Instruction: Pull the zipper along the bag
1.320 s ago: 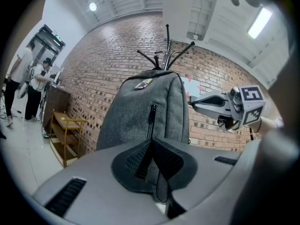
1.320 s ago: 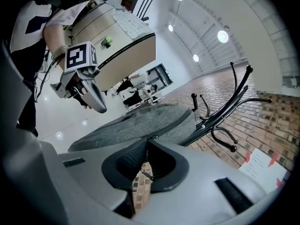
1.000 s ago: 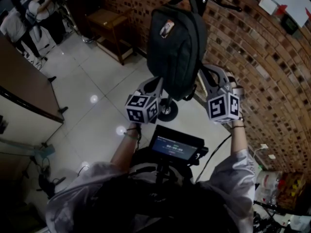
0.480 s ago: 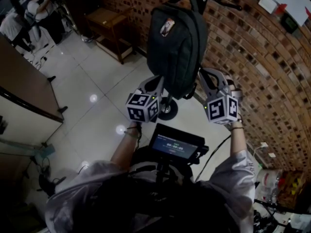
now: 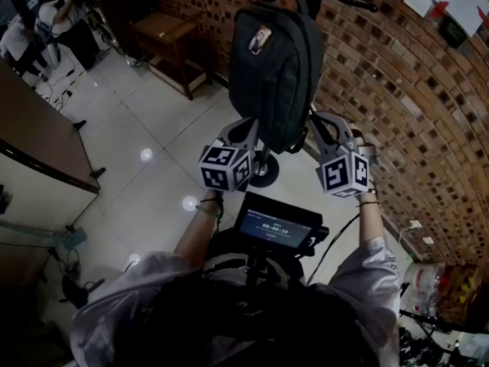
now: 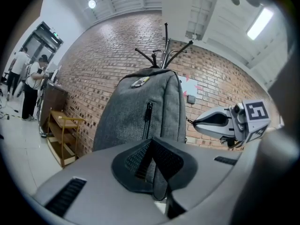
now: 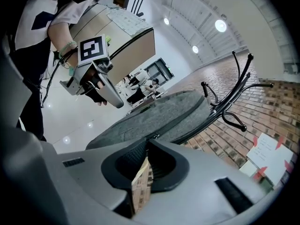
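Observation:
A dark grey backpack hangs from a black coat stand against the brick wall. In the left gripper view a front zipper runs down the bag. My left gripper is at the bag's bottom left and is shut on a fold of its grey fabric. My right gripper is at the bag's bottom right. In the right gripper view its jaws stand a narrow gap apart; only brick wall shows through the gap. A small zipper pull lies just beyond them on the bag's side.
The stand's round base rests on shiny white tiles under the bag. A wooden shelf stands along the brick wall at the back left. A brown desk is at the left, with people far beyond it.
My right gripper has drifted a little to the left, closer under the bag. The left gripper has kept its hold at the bag's bottom edge.

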